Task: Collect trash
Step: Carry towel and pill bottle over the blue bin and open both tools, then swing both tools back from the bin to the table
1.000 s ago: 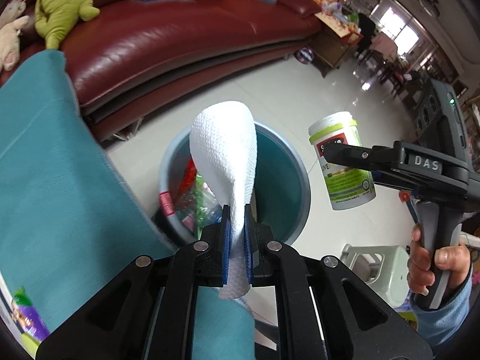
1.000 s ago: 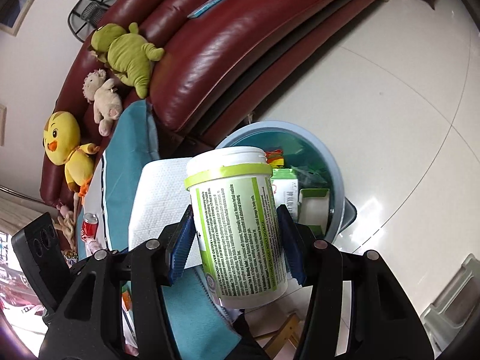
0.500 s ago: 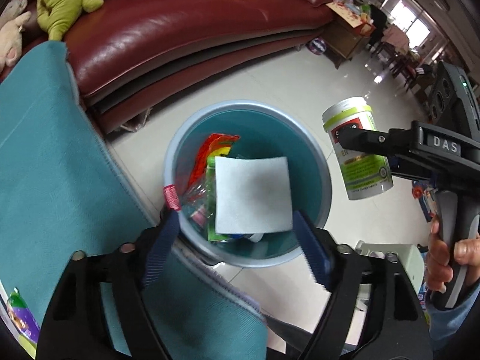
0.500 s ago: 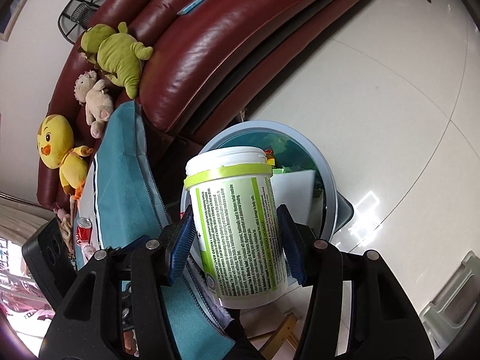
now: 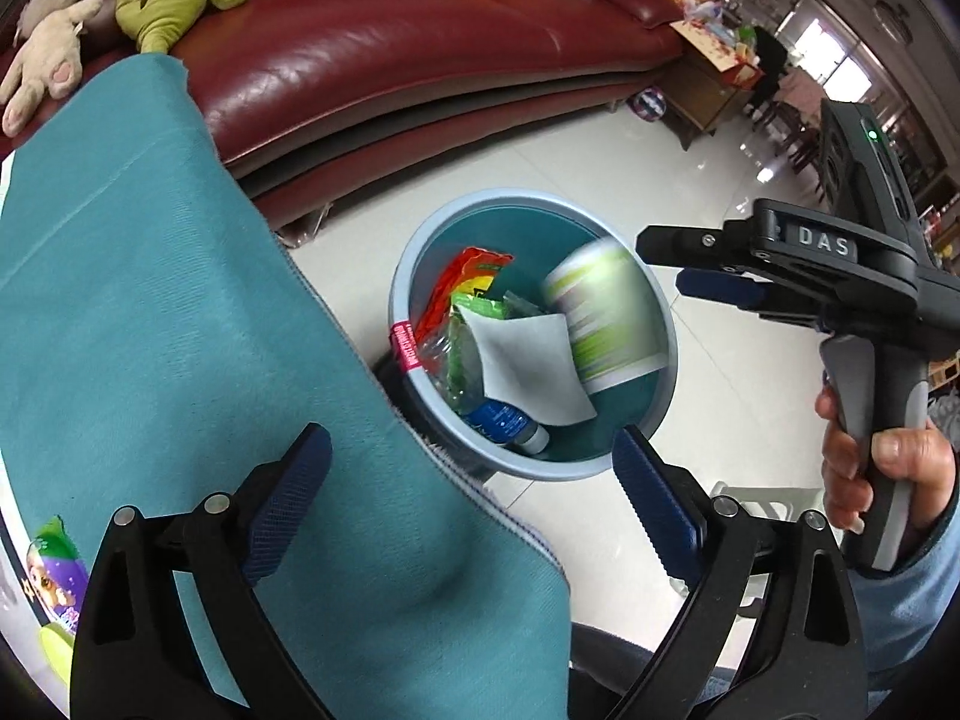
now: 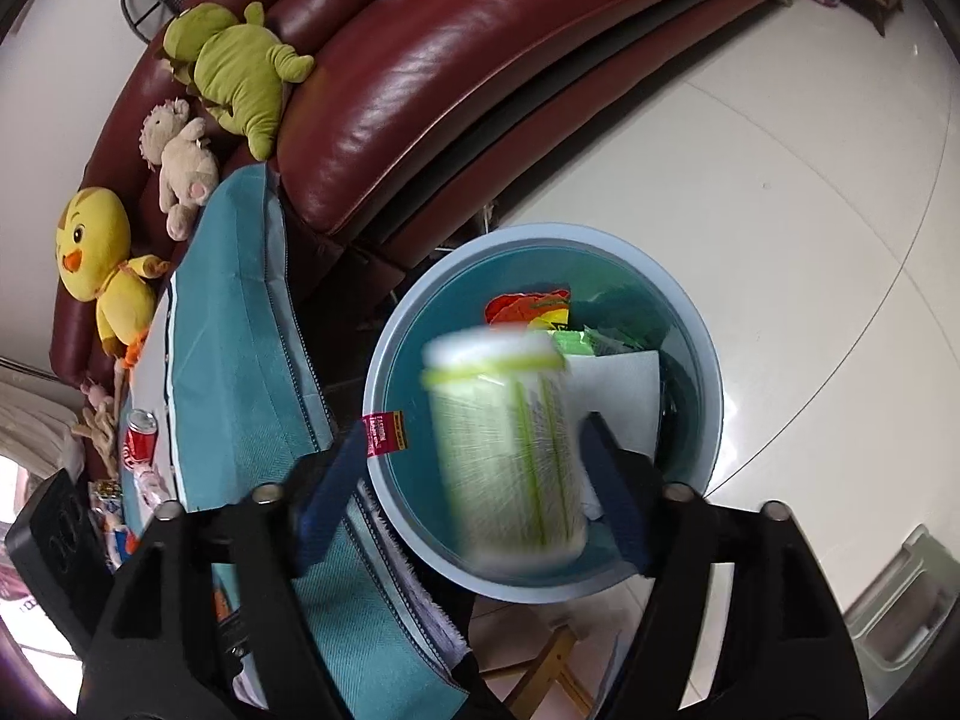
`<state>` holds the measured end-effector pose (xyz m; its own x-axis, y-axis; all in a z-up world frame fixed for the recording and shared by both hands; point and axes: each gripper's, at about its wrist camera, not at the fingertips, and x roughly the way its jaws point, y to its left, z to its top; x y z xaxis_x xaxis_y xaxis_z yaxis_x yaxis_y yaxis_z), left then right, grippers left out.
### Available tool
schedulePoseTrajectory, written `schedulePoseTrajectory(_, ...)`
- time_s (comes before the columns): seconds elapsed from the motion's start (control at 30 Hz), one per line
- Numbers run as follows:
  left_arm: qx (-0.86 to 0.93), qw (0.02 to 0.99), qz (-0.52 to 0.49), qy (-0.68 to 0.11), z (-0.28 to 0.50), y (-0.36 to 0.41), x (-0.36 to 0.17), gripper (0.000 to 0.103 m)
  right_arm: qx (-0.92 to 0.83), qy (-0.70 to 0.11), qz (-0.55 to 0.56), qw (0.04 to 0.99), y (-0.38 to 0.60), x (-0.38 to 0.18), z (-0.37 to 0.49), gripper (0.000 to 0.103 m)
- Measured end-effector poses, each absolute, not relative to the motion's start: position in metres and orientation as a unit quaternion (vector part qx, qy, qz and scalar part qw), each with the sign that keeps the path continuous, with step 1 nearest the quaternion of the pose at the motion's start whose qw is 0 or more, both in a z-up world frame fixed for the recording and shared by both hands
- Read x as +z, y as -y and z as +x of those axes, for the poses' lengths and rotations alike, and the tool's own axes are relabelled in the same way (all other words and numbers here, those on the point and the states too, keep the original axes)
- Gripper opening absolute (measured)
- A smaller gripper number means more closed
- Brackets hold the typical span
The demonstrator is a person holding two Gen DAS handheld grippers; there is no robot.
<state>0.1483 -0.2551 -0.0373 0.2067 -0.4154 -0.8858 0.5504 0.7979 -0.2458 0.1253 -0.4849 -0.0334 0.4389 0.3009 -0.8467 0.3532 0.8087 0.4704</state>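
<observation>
Right gripper [image 6: 474, 429]: fingers spread wide, clamping nothing, hanging straight above the open mouth of the bin [image 6: 711, 396]. Held from below by the person's hand [image 5: 882, 474].

Between those parted fingers, touching neither as far as can be told: white bottle with green label [image 6: 510, 456], smeared by motion blur. Judged to be in free fall into the bin. Long axis roughly along the fingers, cap end farthest from the gripper; from the left camera, tilted, cap toward the sofa [image 5: 390, 48]. Lies directly ahead of and beneath the right gripper, inside the ring of the rim. Much nearer the right hand than the left.

Left gripper [image 5: 471, 438]: likewise opened fully and empty, hovering over the near edge of the bin, beside the teal cloth [image 5: 150, 300].

Already lying in the bin: paper towel [image 5: 528, 360] on top, flat and slanted; under it a blue bottle [image 5: 504, 423] and a red-orange wrapper [image 5: 462, 282].

Both hands free, so probably time to turn back for more. Red soda can [image 6: 139, 432] visible on the covered surface, well apart from the bin and off to the left; likely nearer the left gripper.
</observation>
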Motion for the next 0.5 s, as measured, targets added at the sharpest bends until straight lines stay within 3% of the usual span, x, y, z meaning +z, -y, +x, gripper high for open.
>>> schedulePoseTrajectory(0.5, -0.302, 0.781, 0.021, -0.546, 0.138, 0.204, -0.031, 0.095, -0.045, -0.56, 0.301, 0.771, 0.465, -0.027, 0.112, 0.084)
